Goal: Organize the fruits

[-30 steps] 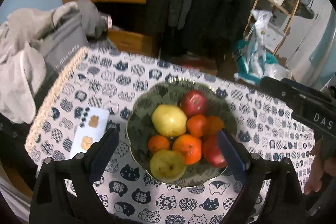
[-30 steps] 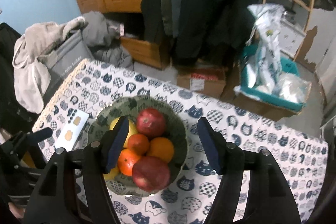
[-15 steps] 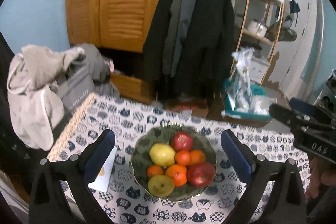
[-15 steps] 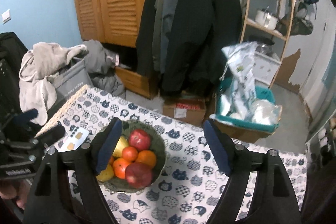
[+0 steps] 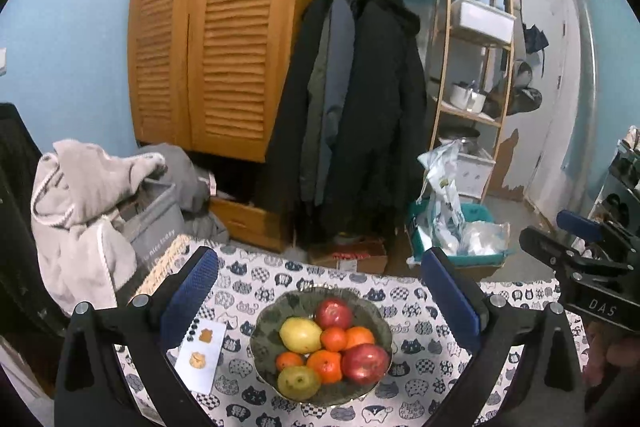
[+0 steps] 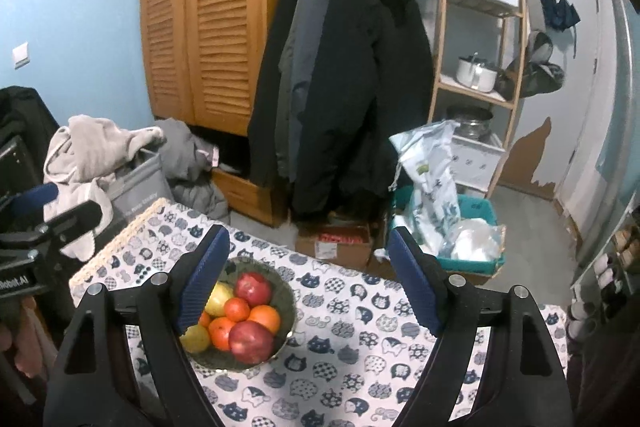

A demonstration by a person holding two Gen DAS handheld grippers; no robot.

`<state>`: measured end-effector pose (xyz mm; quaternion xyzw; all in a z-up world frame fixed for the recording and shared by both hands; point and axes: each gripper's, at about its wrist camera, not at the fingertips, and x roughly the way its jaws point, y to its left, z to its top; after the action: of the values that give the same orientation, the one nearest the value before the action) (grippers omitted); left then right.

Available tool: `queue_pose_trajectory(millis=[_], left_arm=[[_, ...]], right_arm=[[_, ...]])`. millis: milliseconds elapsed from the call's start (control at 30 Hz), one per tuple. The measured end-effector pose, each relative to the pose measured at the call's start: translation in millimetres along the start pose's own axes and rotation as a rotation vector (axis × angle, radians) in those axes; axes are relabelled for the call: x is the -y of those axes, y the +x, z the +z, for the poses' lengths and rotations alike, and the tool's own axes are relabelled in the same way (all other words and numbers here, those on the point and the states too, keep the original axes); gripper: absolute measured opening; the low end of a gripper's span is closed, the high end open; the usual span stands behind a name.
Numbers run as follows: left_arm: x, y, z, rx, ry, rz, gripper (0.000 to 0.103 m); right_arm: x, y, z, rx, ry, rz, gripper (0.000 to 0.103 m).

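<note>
Both grippers have lifted up and back from the bowl [image 5: 384,311], left gripper [image 5: 320,291] spread wide, right gripper [image 6: 308,279] released, each empty. Below and ahead, all fruits [image 5: 332,347] sit piled inside; looks like the tidying is finished.

The fruits [image 5: 326,345] lay in a bowl [image 5: 267,323] on the table [image 5: 420,387] at lower centre, a card [image 5: 202,357] just left of it.
</note>
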<state>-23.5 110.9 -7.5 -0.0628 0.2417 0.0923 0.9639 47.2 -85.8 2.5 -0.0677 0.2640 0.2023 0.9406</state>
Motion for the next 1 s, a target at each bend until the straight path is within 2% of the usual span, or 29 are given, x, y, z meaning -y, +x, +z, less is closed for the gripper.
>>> queue_pose_trajectory(millis=[267,1000], left_arm=[[13,-10,5,0.041,0.011,-0.011,0.103],[25,-9,1,0.023,0.035,-0.009,0.103]], right_arm=[[19,-15,-5,0.033,0.018,-0.032,0.081],[29,-16,-9,0.028,0.026,-0.042,0.081]])
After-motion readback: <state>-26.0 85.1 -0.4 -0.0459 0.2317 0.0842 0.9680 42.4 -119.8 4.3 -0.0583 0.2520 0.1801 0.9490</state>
